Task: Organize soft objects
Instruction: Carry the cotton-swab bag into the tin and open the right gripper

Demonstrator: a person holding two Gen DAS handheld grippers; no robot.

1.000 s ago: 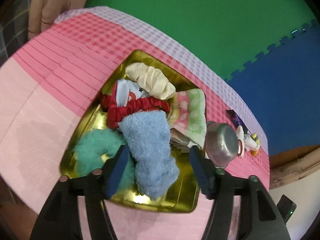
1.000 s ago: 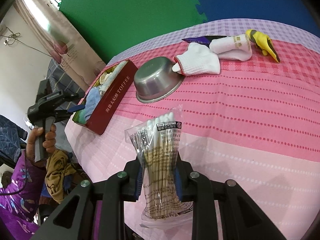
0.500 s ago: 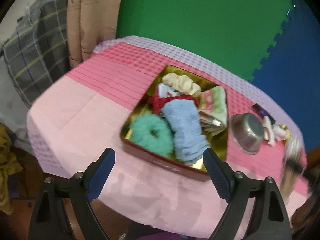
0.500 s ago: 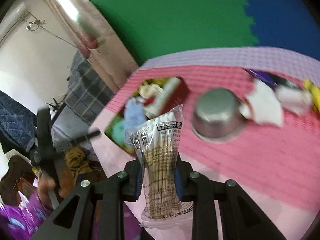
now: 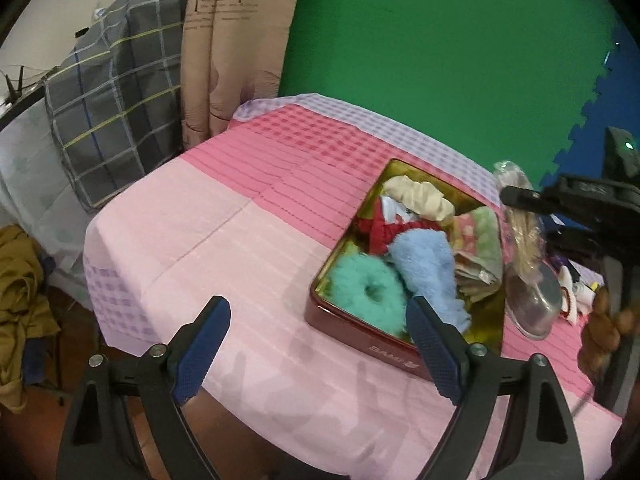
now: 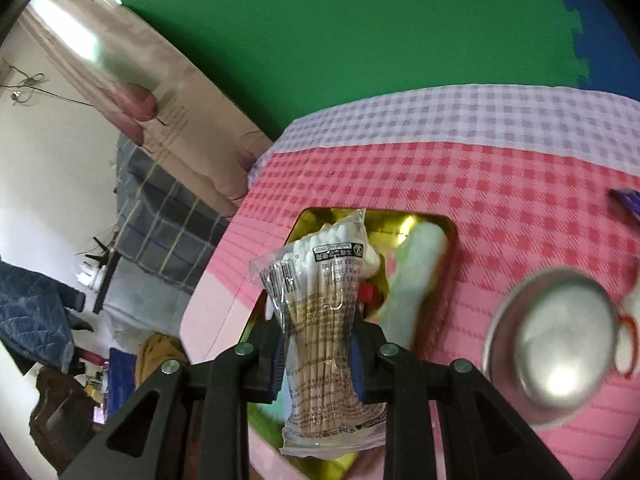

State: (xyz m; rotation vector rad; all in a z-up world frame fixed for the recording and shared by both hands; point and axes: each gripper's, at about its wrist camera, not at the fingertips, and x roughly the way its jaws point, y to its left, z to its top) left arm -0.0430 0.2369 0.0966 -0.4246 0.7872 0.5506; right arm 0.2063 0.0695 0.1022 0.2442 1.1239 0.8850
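Observation:
A red tin with a gold inside (image 5: 360,340) sits on the pink cloth, holding a teal fluffy ring (image 5: 366,292), a blue towel (image 5: 426,264), a cream cloth (image 5: 420,196), a red-trimmed piece and a pink-green towel (image 5: 478,236). My left gripper (image 5: 316,350) is open and empty, back from the tin's near corner. My right gripper (image 6: 318,354) is shut on a clear packet of cotton swabs (image 6: 320,312) and hangs above the tin (image 6: 448,228); in the left wrist view that packet (image 5: 520,236) hovers at the tin's right rim.
An upturned steel bowl (image 6: 560,344) lies right of the tin, also seen as the bowl (image 5: 536,300) in the left wrist view, with white socks (image 5: 570,292) beyond it. A plaid-draped chair (image 5: 112,112) and curtain stand left of the table. The table edge runs just under my left gripper.
My left gripper let go of the blue towel, opened wide and drew back from the tin. My right gripper carried the swab packet from the table's open part to over the tin.

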